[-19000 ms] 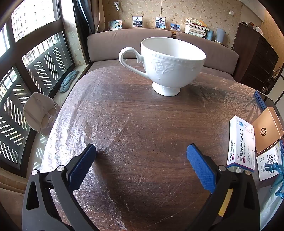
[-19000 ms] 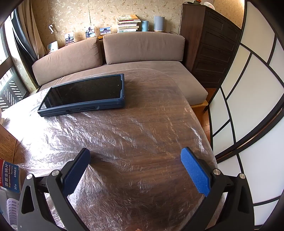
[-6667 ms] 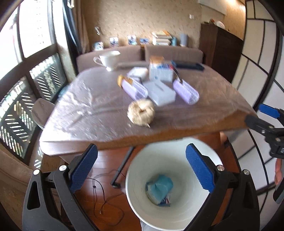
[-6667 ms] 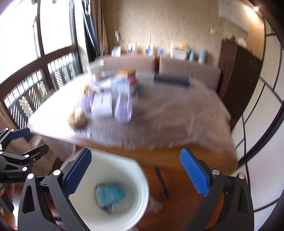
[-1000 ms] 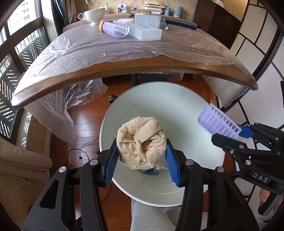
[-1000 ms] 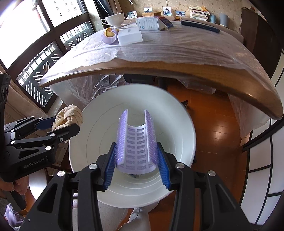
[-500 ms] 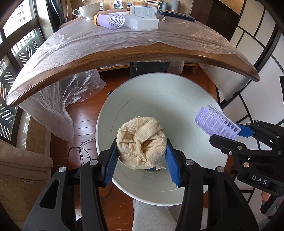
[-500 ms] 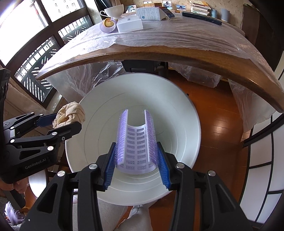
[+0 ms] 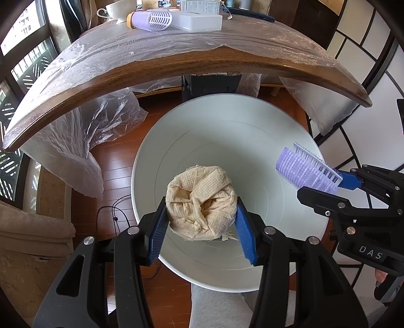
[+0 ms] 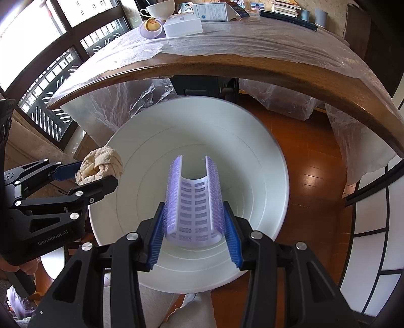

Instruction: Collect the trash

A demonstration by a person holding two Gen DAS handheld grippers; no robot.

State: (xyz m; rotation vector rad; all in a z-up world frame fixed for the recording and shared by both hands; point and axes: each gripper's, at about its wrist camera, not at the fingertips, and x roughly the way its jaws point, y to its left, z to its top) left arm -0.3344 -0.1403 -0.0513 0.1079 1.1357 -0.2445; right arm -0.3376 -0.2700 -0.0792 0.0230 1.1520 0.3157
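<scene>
A round white trash bin (image 9: 202, 131) (image 10: 252, 141) stands on the wood floor below the table edge. My left gripper (image 9: 201, 214) is shut on a crumpled beige paper towel ball (image 9: 202, 201) and hangs over the bin's mouth; the right wrist view shows that ball (image 10: 99, 165) at the bin's left rim. My right gripper (image 10: 194, 222) is shut on a curved purple and white plastic grille piece (image 10: 194, 201), also above the bin; in the left wrist view that piece (image 9: 306, 167) is at the right rim. The bin's bottom is mostly hidden by both held things.
The plastic-covered wooden table (image 9: 176, 63) curves above the bin, and carries a purple bottle (image 9: 149, 19), a white box (image 9: 199, 21) and a cup (image 9: 118, 10). Plastic sheeting (image 9: 75, 141) hangs from its edge. A person's grey trouser leg (image 9: 219, 307) is at the bottom.
Both views have crept a little toward the table, so the bin sits slightly higher and larger in frame. Both grips are unchanged.
</scene>
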